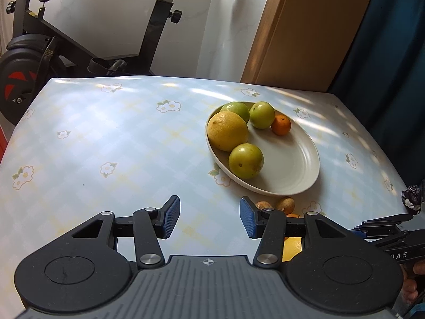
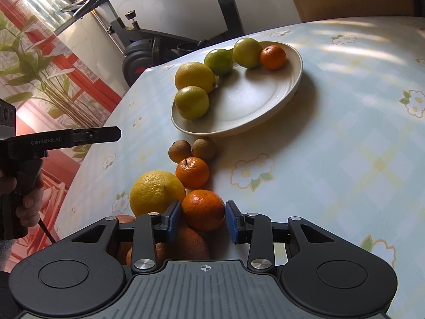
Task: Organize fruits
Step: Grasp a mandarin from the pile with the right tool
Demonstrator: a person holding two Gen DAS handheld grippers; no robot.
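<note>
The left gripper (image 1: 209, 218) is held with its pads spread and nothing between them; only bare tablecloth (image 1: 106, 138) is framed there, with the plate (image 1: 297, 159) ahead of it and to its right. On that plate five fruits are already gathered along the far-left rim.

Over to the right gripper (image 2: 203, 219): its blue pads are pressed against the two sides of a tangerine (image 2: 203, 208), which sits directly between the fingertips, at the near end of the loose pile. A pinch is judged to be made, low on the fruit's flanks.

The risks are read from here. The tangerine is round and glossy, and it is gripped toward its near side, so it could be squeezed forward out of the pads as it is lifted. The big lemon (image 2: 156, 192) is touching it just left of the left pad, and a second tangerine (image 2: 192, 172) lies just ahead; either could be nudged and set rolling towards the table edge on the left. More orange fruit (image 2: 186, 242) is tucked under the fingers and could be disturbed too.

As for heading: no real long axis is offered by the tangerine. It is slightly flattened, and its stem end cannot be made out, so no pointing direction can be given.
</note>
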